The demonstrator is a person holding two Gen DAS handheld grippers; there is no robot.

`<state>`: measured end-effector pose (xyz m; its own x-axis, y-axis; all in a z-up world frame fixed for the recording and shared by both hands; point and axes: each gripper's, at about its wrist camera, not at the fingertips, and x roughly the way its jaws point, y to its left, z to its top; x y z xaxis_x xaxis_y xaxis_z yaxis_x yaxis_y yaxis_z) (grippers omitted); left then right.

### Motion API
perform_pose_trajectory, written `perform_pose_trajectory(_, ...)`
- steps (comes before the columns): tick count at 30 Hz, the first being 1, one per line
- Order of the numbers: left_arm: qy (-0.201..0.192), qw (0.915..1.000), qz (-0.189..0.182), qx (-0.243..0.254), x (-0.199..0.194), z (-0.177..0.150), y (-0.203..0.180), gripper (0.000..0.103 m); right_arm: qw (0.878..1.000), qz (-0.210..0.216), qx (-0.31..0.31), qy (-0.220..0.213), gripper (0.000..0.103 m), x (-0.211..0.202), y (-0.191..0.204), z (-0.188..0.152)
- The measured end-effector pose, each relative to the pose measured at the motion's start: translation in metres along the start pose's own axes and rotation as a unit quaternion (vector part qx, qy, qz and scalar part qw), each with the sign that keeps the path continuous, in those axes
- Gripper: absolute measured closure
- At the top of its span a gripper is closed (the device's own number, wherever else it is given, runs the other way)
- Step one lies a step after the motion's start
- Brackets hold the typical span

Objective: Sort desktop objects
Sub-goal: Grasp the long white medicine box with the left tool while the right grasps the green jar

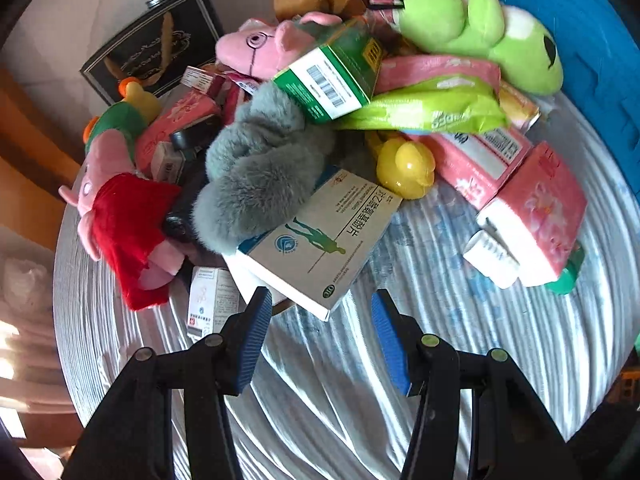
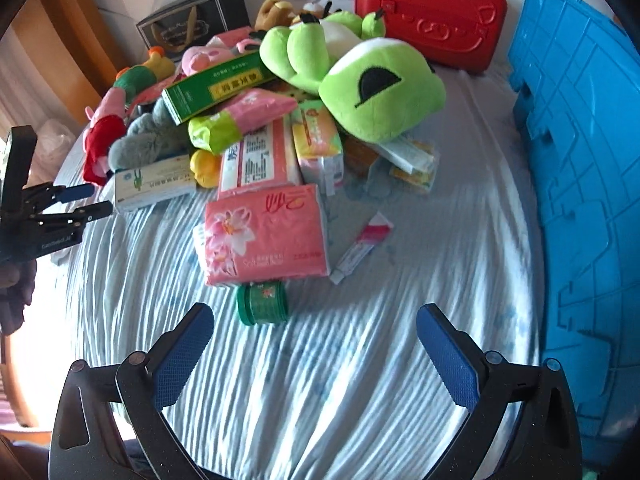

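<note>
A heap of toys, boxes and tissue packs lies on a striped bedsheet. My left gripper hangs open just in front of a white medicine box, nothing between its blue pads. A grey plush, a yellow duck and a green box lie behind it. My right gripper is open wide above the bedsheet, near a small green jar. A pink tissue pack and an ointment tube lie beyond it. The left gripper shows at the left edge of the right wrist view.
A green frog plush, a red case and a black gift box sit at the back. A blue plastic crate stands along the right. A plush pig in a red dress lies left of the heap.
</note>
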<state>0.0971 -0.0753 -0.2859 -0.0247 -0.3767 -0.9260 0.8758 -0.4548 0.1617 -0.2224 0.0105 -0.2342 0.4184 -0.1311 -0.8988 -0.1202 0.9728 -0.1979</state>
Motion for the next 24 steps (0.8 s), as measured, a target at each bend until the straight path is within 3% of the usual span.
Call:
perform_pose_trajectory(2, 0.006, 0.9994, 0.01, 0.032, 0.018, 0.003, -0.008, 0.051, 1.0, -0.008, 0.003, 0.011, 0.0, 0.007, 0.002, -0.005)
perform_pose_trajectory(4, 0.008, 0.9968, 0.046, 0.065, 0.033, 0.003, -0.013, 0.049, 0.999, -0.014, 0.03, 0.023, 0.0, 0.012, 0.004, -0.01)
perform_pose_trajectory(10, -0.017, 0.9826, 0.111, 0.148, 0.043, 0.004, -0.025, 0.048, 0.997, -0.025, 0.058, 0.041, 0.0, 0.018, 0.008, -0.016)
perform_pose_trajectory(13, -0.025, 0.9688, 0.154, 0.192, 0.043, -0.003, -0.036, 0.048, 0.996, -0.027, 0.075, 0.048, 0.0, 0.018, 0.01, -0.016)
perform_pose_trajectory(17, -0.042, 0.936, 0.226, 0.267, 0.055, -0.007, -0.051, 0.046, 0.995, -0.028, 0.077, 0.05, 0.0, 0.021, 0.011, -0.015)
perform_pose_trajectory(21, -0.05, 0.925, 0.228, 0.3, 0.062, 0.004, -0.058, 0.045, 0.995, -0.031, 0.08, 0.054, 0.0, 0.024, 0.01, -0.017)
perform_pose_trajectory(23, -0.053, 0.9251, 0.221, 0.304, 0.064, 0.011, -0.061, 0.046, 0.995, -0.033, 0.081, 0.056, 0.0, 0.026, 0.009, -0.019)
perform_pose_trajectory(24, -0.056, 0.928, 0.214, 0.3, 0.063, 0.015, -0.062, 0.052, 0.994, -0.033, 0.09, 0.056, 0.0, 0.026, 0.008, -0.02)
